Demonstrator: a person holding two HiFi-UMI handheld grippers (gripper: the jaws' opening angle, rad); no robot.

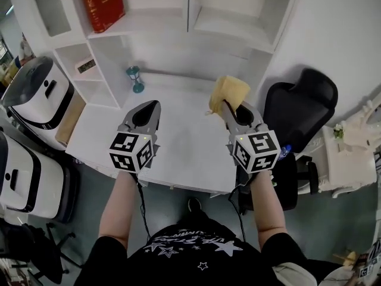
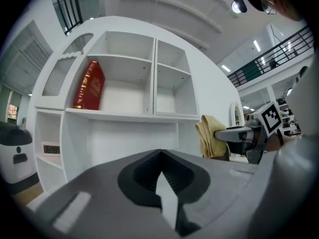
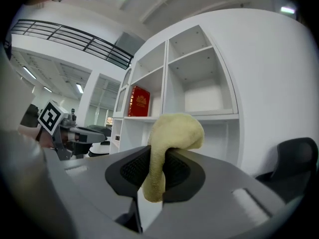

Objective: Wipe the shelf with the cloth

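A yellow cloth (image 1: 230,93) is pinched in my right gripper (image 1: 229,107), which is shut on it above the white desk (image 1: 184,154); the cloth (image 3: 169,143) bulges over the jaws in the right gripper view. My left gripper (image 1: 149,108) hovers over the desk's left part, shut with nothing in it. The white shelf unit (image 1: 178,22) rises behind the desk, with open compartments (image 2: 172,91) and a long shelf board (image 2: 129,116). From the left gripper view the cloth (image 2: 210,137) and the right gripper (image 2: 239,133) show at the right.
A red book (image 1: 102,3) leans in the upper left compartment. A teal hourglass (image 1: 136,79) stands at the desk's back left, a small clock (image 1: 86,65) in a side cubby. A black chair (image 1: 297,109) sits at the right; white appliances (image 1: 36,97) at the left.
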